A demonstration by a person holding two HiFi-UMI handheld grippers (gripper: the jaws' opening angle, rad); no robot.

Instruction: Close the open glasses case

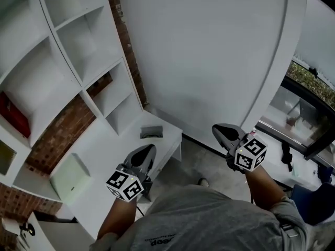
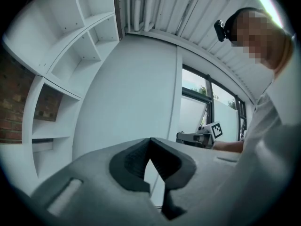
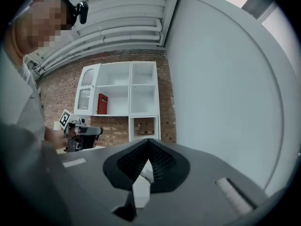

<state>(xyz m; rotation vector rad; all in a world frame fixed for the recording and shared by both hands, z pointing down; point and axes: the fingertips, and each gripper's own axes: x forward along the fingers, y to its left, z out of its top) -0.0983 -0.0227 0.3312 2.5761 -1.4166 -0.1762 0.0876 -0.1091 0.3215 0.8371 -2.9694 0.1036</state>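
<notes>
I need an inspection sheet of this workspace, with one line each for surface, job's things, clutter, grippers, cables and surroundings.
Surface: white ledge below the shelves, mostly bare.
Job's things: small dark case on the ledge; lid state too small to tell.
Clutter: pale green flat thing on the ledge; red book in a shelf compartment.
Grippers: left gripper and right gripper both shut, empty, apart from the case.
Cables: nothing seen.
Surroundings: white shelves, brick wall, curved white panel, window.

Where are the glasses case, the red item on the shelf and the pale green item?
glasses case [image 1: 151, 133]: head view, its dark middle.
red item [image 1: 14, 115]: head view, its front face.
pale green item [image 1: 69, 179]: head view, its flat top.
</notes>
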